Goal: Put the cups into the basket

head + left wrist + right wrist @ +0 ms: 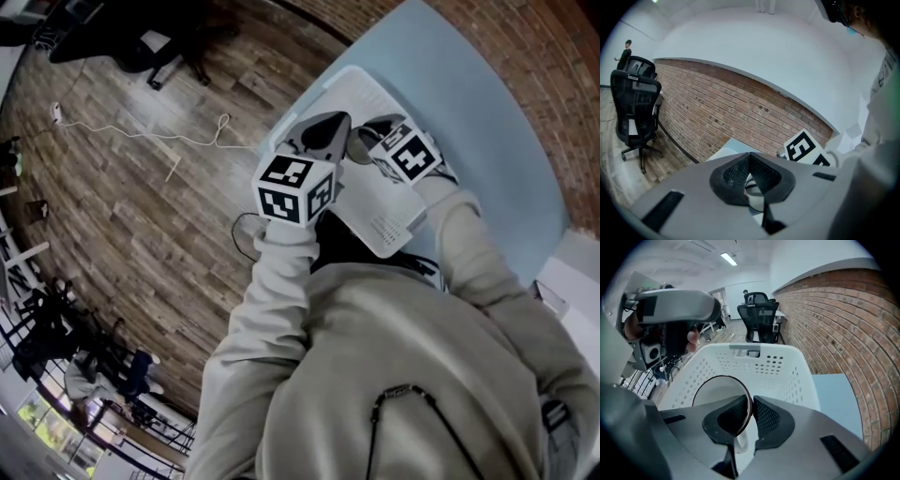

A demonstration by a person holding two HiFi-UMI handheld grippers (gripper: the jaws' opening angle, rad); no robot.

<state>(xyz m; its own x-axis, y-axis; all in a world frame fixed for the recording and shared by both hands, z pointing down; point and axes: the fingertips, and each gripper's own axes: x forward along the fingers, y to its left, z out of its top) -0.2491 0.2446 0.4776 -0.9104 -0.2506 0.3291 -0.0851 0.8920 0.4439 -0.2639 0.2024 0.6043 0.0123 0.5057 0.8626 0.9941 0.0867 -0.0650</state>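
A white perforated basket [386, 204] stands on a light blue table [473, 112]. Both grippers hang over it. My right gripper [751, 401] points down into the basket [764, 363], shut on the dark rim of a white cup [715, 391]. In the head view that cup shows as a dark ring [360, 145] beside the right gripper [373, 141]. My left gripper [750, 159] is shut, and a white piece with a dark rim, seemingly a cup [753, 188], sits between its pads. The left gripper [323, 131] hovers at the basket's left side and is seen again [675, 305] in the right gripper view.
A brick wall [740, 112] runs along the table's far side. Black office chairs [635, 108] stand on the wooden floor [141, 187] to the left. A white cable [141, 134] lies on that floor. The table edge [726, 147] shows just past the left jaws.
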